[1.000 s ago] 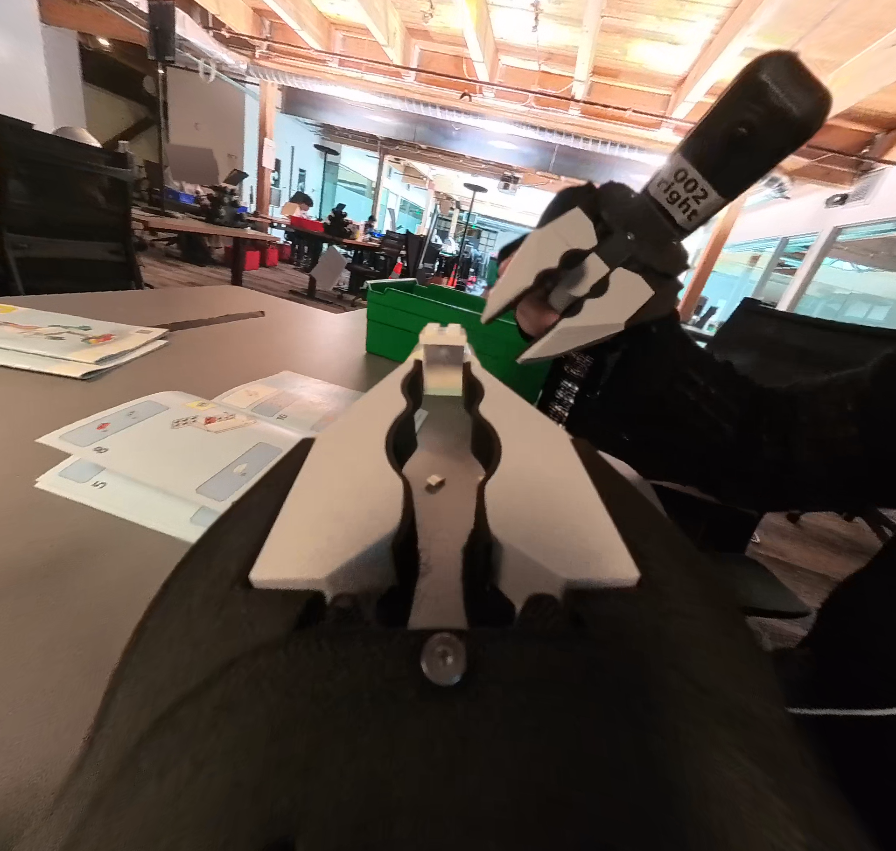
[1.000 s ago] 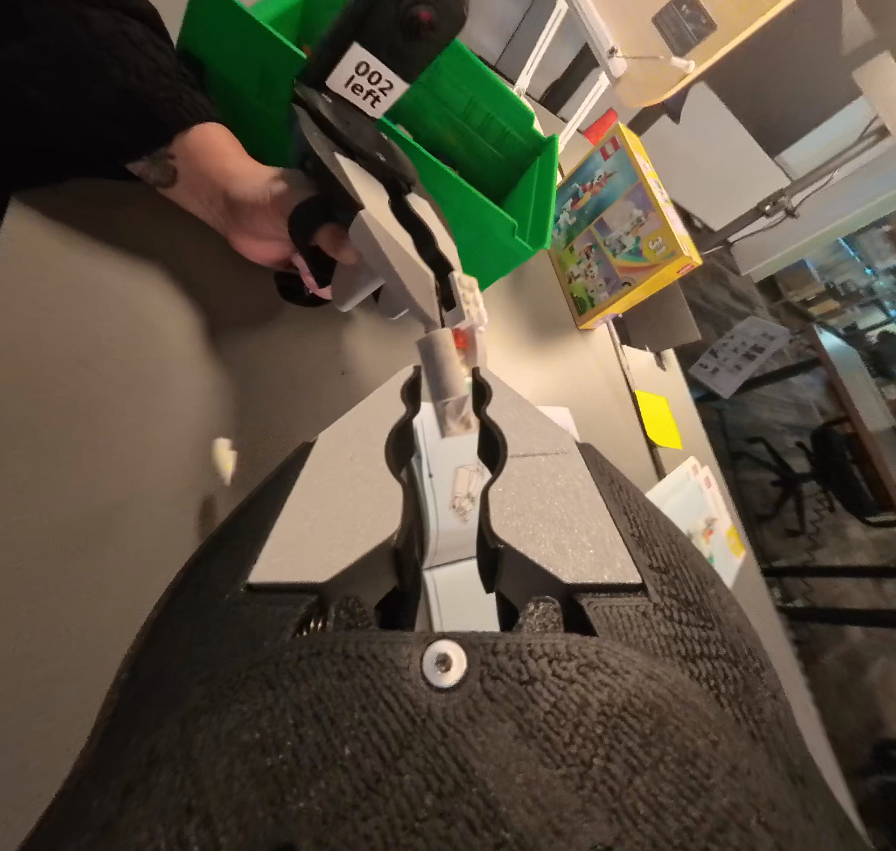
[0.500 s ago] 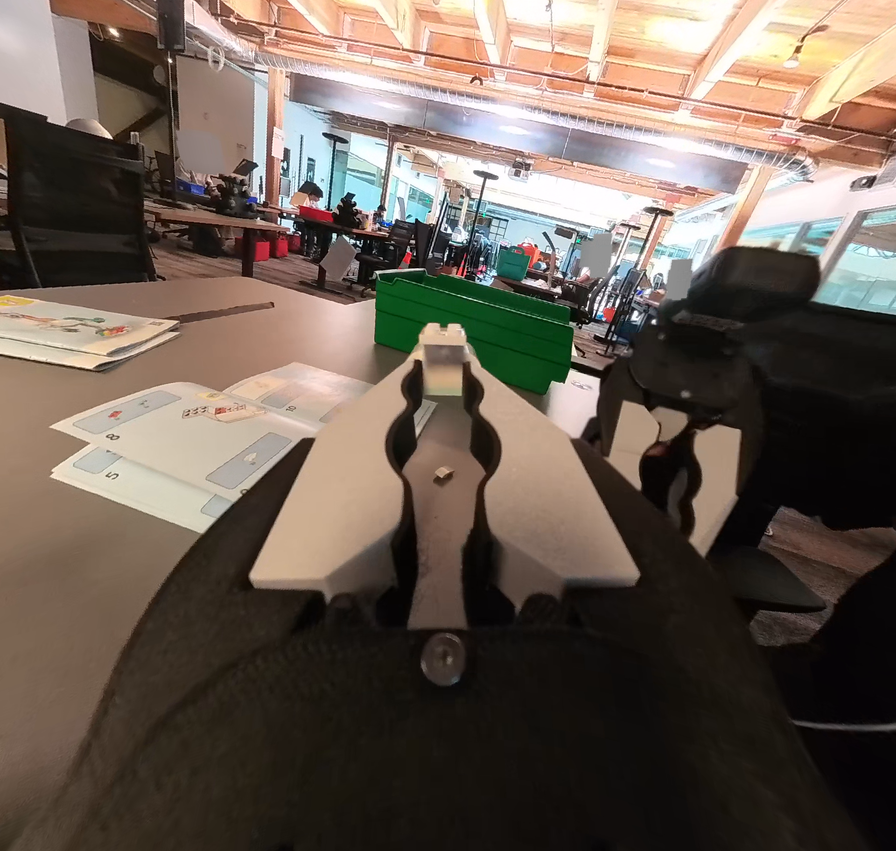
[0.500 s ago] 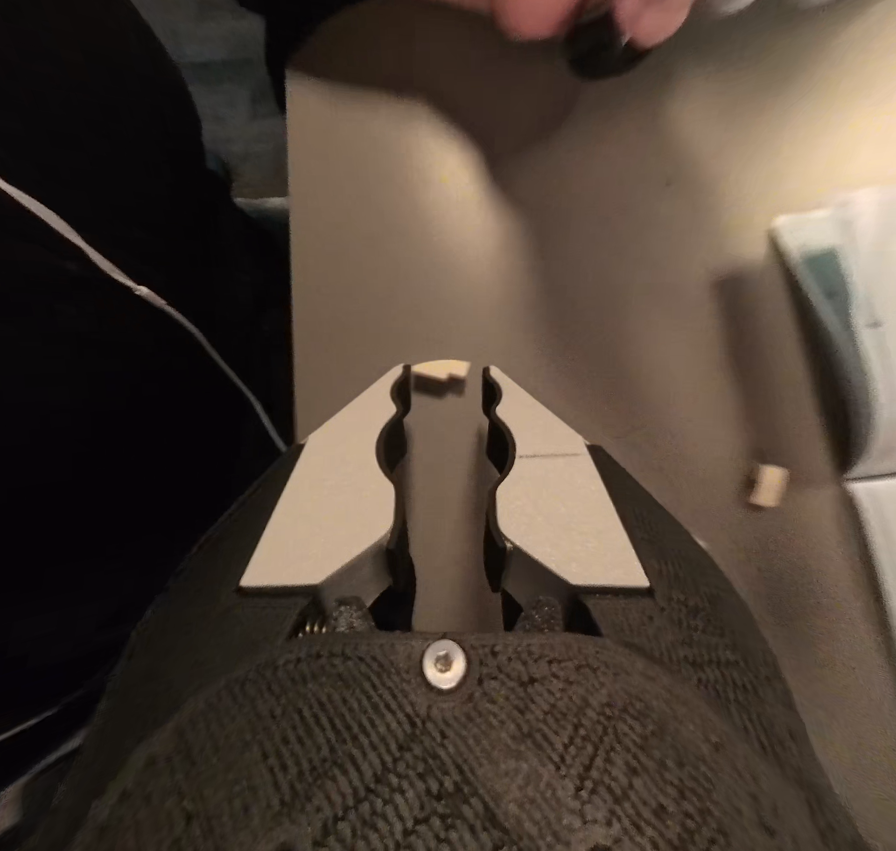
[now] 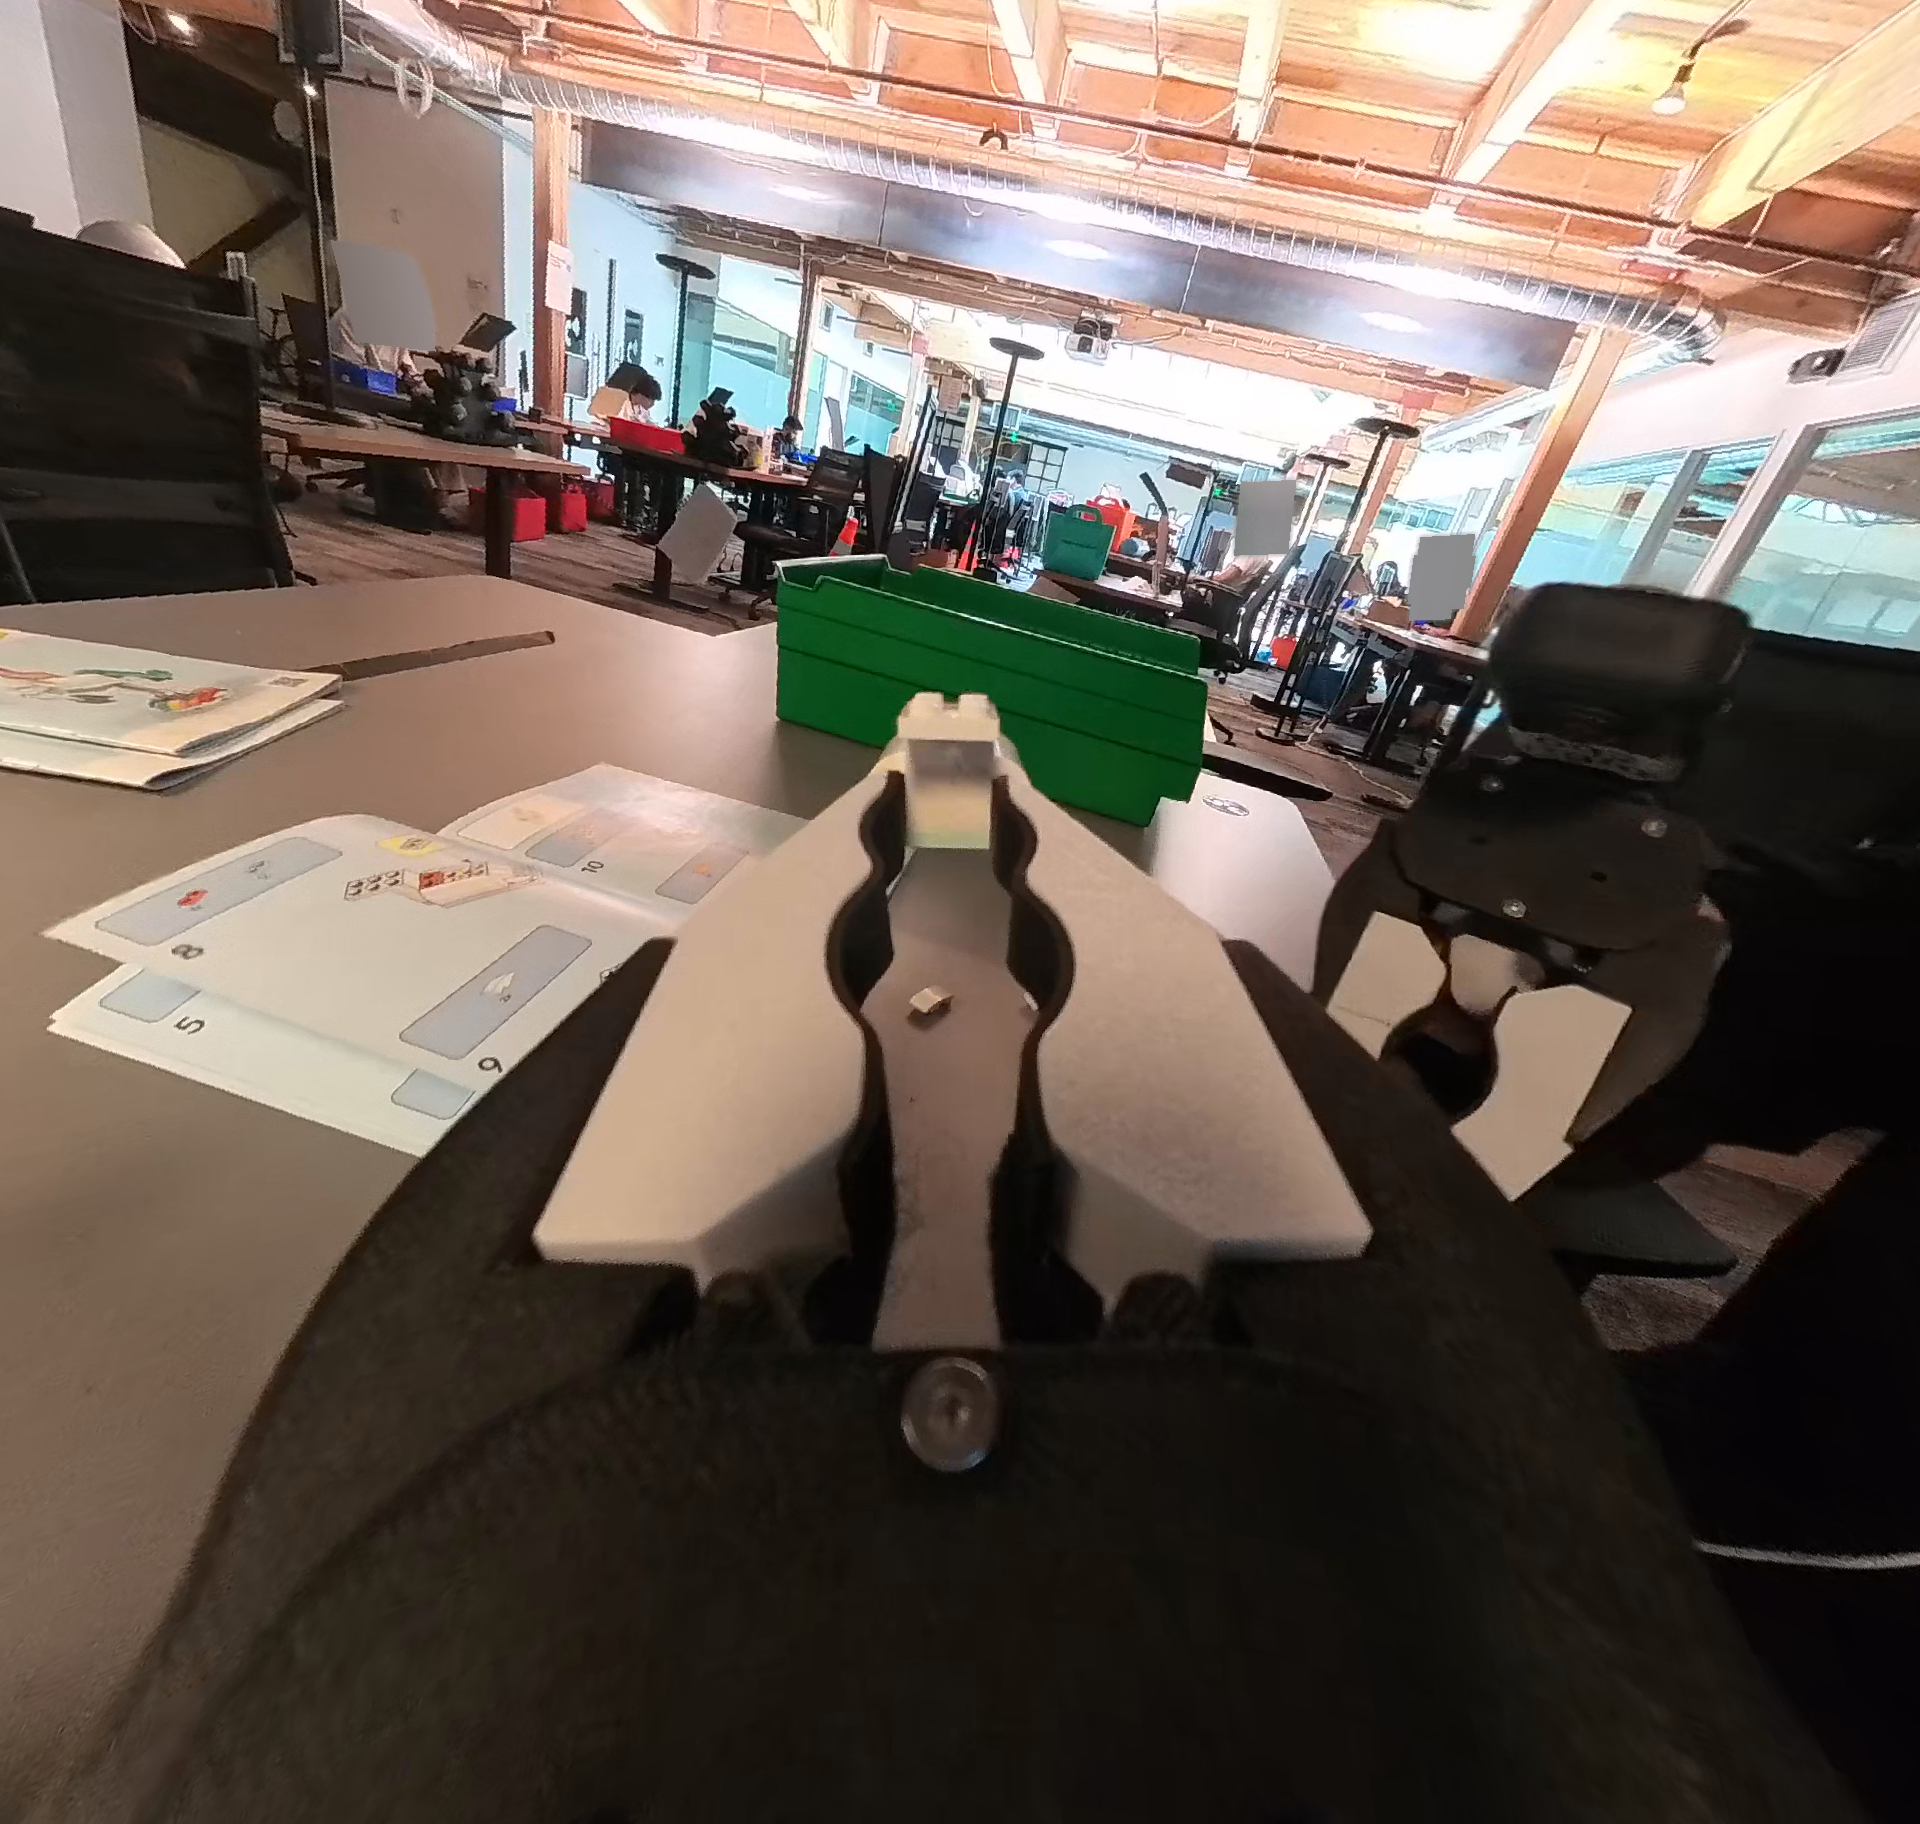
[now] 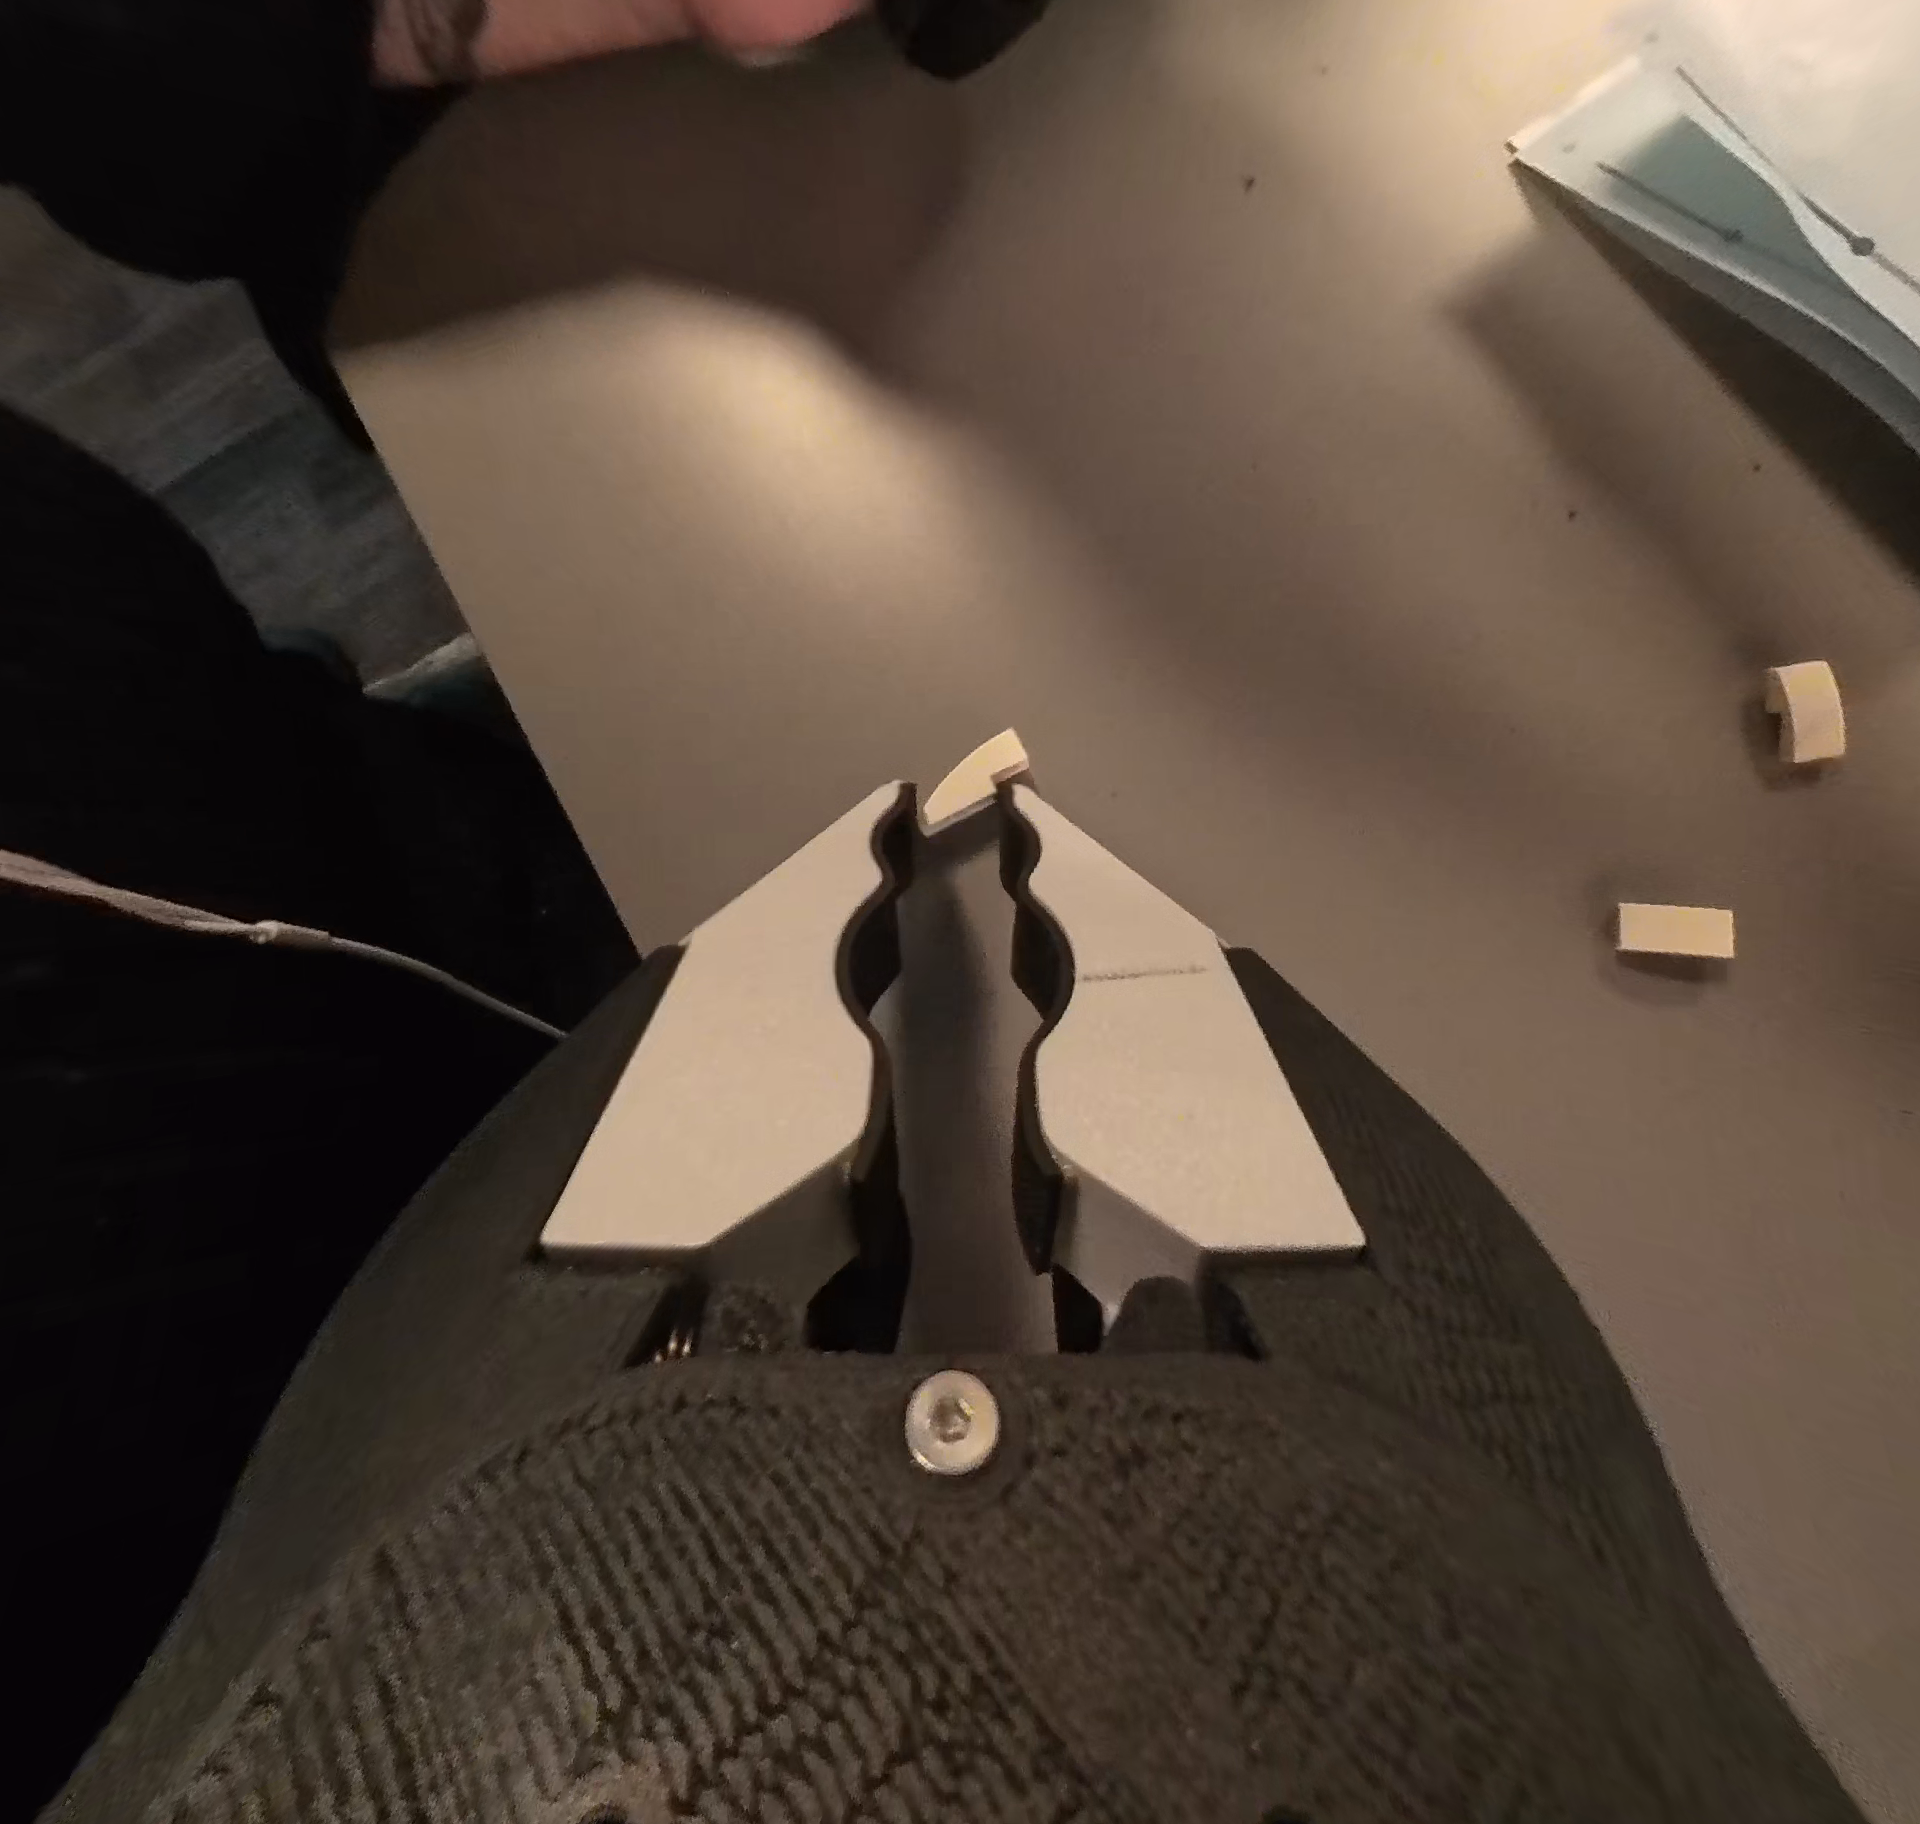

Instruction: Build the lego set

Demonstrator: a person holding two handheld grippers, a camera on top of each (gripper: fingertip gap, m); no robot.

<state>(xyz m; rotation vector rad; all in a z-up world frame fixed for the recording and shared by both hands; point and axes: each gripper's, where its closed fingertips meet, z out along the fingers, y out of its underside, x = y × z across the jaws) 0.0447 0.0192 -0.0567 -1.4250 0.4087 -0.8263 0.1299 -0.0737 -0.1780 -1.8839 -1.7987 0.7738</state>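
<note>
Our right gripper [image 6: 961, 798] pinches a small curved cream piece [image 6: 975, 775] crookedly, by one edge at the very fingertips, just above the grey table [image 6: 1195, 486]. Our left gripper [image 5: 948, 772] is clamped narrow on the white brick assembly [image 5: 945, 775], held above that table in front of the green bin [image 5: 987, 673]. We judge the skewed hold the main risk: pressed against the assembly, the piece could pivot or pop out and join the two loose cream pieces [image 6: 1675, 931] on the table.
</note>
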